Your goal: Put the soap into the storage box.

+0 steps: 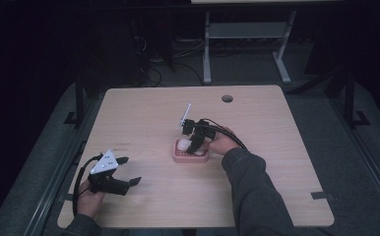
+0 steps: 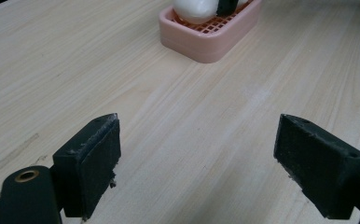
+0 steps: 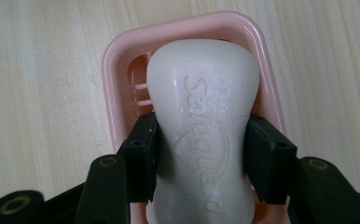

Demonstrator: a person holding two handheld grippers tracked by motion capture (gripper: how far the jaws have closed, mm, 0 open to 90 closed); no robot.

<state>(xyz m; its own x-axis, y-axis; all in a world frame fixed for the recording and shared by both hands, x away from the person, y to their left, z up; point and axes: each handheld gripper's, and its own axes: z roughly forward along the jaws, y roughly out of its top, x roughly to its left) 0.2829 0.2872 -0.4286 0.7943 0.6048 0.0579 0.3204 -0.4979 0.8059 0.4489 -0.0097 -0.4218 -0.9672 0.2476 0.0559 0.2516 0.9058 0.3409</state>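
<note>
A white bar of soap lies over a pink soap dish in the right gripper view. My right gripper is shut on the soap, its black pads pressing on the bar's narrow waist. From above, that gripper points down over the pink dish at the table's middle, with the soap partly hidden by it. My left gripper rests near the table's front left, open, with nothing between its fingers. In the left gripper view the dish and the soap lie ahead, far beyond the gripper.
The wooden table has a round cable hole at its back edge. Table legs and cables stand on the dark floor behind. A sleeve reaches in from the front right.
</note>
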